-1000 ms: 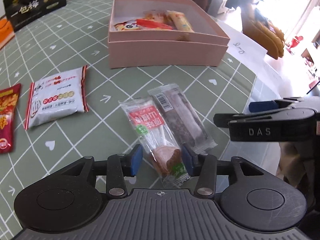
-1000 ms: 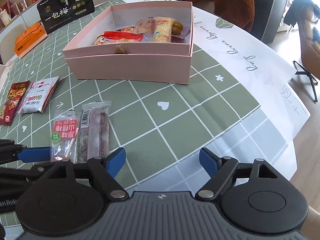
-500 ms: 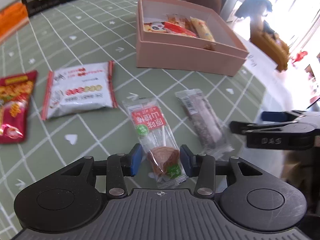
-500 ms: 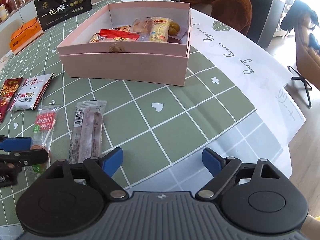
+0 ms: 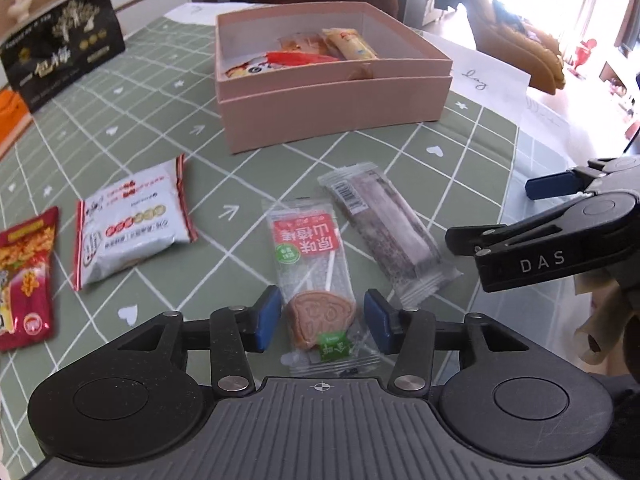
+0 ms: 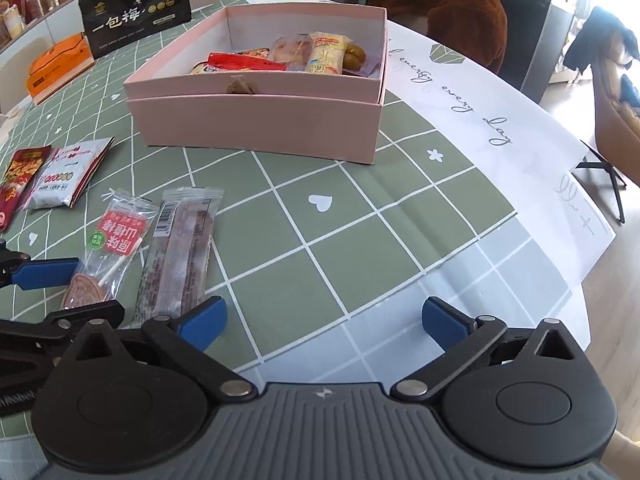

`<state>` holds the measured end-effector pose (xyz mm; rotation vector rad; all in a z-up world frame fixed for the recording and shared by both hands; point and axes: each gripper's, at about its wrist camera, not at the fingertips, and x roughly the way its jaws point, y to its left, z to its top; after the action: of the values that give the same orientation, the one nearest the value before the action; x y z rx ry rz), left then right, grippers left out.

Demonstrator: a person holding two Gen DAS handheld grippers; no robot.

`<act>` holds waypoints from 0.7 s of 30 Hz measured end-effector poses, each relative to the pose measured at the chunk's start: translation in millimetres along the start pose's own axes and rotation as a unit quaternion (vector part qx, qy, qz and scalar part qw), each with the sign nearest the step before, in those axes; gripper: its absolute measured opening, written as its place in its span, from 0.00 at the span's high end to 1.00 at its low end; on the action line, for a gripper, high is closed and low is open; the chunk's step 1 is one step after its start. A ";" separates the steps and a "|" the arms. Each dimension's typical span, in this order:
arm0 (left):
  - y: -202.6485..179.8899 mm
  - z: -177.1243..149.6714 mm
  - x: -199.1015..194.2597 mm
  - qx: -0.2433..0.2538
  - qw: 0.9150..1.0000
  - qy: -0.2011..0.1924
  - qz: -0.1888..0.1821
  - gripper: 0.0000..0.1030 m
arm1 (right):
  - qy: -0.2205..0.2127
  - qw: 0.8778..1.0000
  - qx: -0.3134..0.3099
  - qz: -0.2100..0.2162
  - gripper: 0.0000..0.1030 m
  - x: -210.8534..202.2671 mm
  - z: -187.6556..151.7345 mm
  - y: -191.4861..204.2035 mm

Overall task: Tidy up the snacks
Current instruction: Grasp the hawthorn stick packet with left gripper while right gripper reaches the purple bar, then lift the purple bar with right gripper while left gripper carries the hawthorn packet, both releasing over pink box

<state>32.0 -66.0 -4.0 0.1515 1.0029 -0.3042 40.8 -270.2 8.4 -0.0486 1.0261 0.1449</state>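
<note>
Sage-green cloth with a white grid covers the table (image 6: 360,240), and a white runner with script lettering (image 6: 492,120) lies along its right edge. A pink box (image 6: 260,128) stands toward the far side of the table, open at the top, with several wrapped snacks lying inside against its far right corner.

The left gripper (image 5: 322,318) hovers low near the front edge, its jaws partly open with one blue pad on each side of the bottom end of a clear-wrapped hawthorn lollipop packet (image 5: 310,256). The pads stand just beside the wrapper, and a narrow gap shows on either side, so the packet lies flat on the cloth and is not clamped. Just to its right, almost touching, lies a long brownish bar in a clear wrapper (image 5: 384,232), angled toward the box.

Toward the left edge lie a white pouch with red side seams (image 5: 132,228) and, beside it, a red snack packet (image 5: 24,276). A black bag with white Chinese characters (image 6: 136,8) stands at the far left corner, with an orange box (image 6: 60,68) next to it.

The right gripper (image 6: 324,320) sits near the front edge, jaws spread wide and holding nothing, above bare cloth to the right of the bar.
</note>
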 end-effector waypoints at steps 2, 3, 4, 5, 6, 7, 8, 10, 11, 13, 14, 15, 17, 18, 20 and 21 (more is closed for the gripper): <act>10.6 -5.4 -4.7 -0.029 0.999 -0.004 -0.014 0.56 | -0.004 1.000 -0.007 0.004 0.00 -0.9 -1.8 -0.4; 15.7 -8.2 -6.8 -0.043 0.999 -0.006 -0.019 0.58 | -0.008 1.000 -0.009 0.006 0.00 -1.5 -3.2 -0.8; 19.8 -10.3 -8.8 -0.056 0.998 -0.007 -0.018 0.59 | -0.012 1.000 -0.009 0.006 0.00 -2.0 -4.6 -0.7; 23.3 -12.1 -10.8 -0.069 0.998 -0.007 -0.008 0.60 | -0.015 1.000 -0.009 0.005 0.00 -2.4 -5.7 -0.6; 25.9 -14.1 -12.8 -0.080 0.997 -0.006 0.008 0.60 | -0.013 1.000 -0.009 0.006 0.00 -2.9 -5.1 -0.1; 27.7 -15.8 -14.6 -0.088 0.996 -0.007 0.022 0.60 | -0.006 1.000 -0.009 0.011 0.04 -4.1 -3.6 0.7; 30.0 -18.6 -16.1 -0.098 0.995 -0.009 0.028 0.60 | -0.003 1.000 -0.010 0.021 0.08 -5.9 -1.2 2.8; 36.1 -23.6 -19.2 -0.118 0.993 -0.016 0.021 0.59 | -0.008 0.998 -0.012 0.058 0.13 -10.8 5.5 9.3; 38.0 -26.1 -20.7 -0.125 0.992 -0.020 0.016 0.59 | -0.014 0.997 -0.013 0.068 0.13 -12.4 8.6 14.2; 40.0 -30.5 -22.6 -0.131 0.991 -0.027 0.006 0.56 | -0.020 0.997 -0.020 0.073 0.15 -9.9 16.9 27.9; 40.1 -32.4 -23.6 -0.128 0.991 -0.031 0.003 0.56 | -0.019 0.996 -0.021 0.079 0.17 -6.2 21.1 34.4; 40.1 -34.0 -24.0 -0.127 0.991 -0.035 0.002 0.56 | -0.014 0.996 -0.019 0.087 0.20 -1.1 25.2 40.6; 39.9 -36.4 -24.9 -0.126 0.991 -0.042 -0.001 0.56 | -0.014 0.996 -0.026 0.082 0.24 5.7 30.2 55.1; 39.9 -37.5 -25.8 -0.122 0.992 -0.043 -0.002 0.56 | -0.017 0.996 -0.037 0.079 0.26 7.8 32.0 62.5; 37.8 -37.4 -24.8 -0.109 0.993 -0.039 -0.003 0.56 | -0.025 0.996 -0.060 0.064 0.33 10.2 33.4 76.5; 36.4 -38.5 -25.7 -0.100 0.994 -0.036 -0.002 0.56 | -0.028 0.996 -0.071 0.054 0.40 11.1 33.6 81.3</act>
<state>-0.2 -16.7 -3.2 -0.0418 0.9560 -0.2093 63.3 -185.1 18.5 -0.1174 0.9622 0.3162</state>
